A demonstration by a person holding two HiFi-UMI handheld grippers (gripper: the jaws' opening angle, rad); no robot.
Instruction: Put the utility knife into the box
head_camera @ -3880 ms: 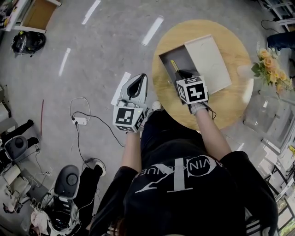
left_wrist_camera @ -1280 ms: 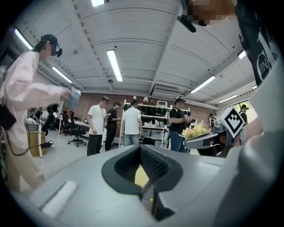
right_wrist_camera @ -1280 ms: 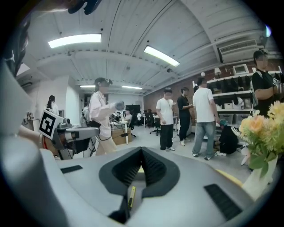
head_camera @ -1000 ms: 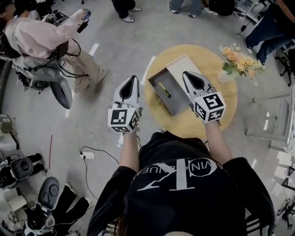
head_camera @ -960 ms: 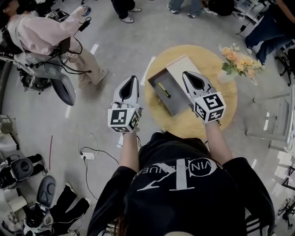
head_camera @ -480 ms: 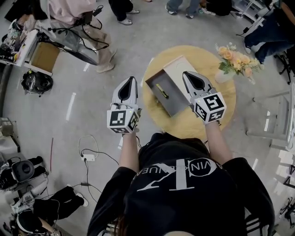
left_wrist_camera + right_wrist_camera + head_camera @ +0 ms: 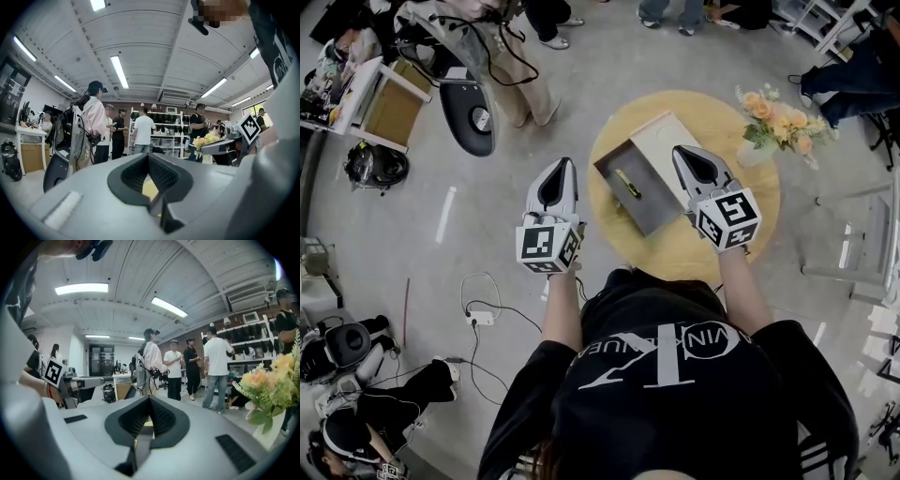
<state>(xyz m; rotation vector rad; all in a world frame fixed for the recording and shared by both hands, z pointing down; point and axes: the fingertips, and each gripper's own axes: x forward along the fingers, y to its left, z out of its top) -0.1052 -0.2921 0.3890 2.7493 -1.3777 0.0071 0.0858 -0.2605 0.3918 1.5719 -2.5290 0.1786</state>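
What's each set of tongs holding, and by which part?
Nothing: left tongs and right tongs are shut, empty. The utility knife lies in the box.

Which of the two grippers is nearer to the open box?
The right gripper, over the round table beside the box; the left gripper is over the floor.

Worktop: stood ahead of the person, slightly to the right. Box: lay on the worktop's left half, its lid part behind and to the right. Utility knife: lay in the box, toward its far left side. Flowers: stood at the worktop's far right edge, well apart from the box. Right tongs: hung over the box's right side. Left tongs: hung over the floor, just left of the worktop. Power strip: lay on the floor, near left
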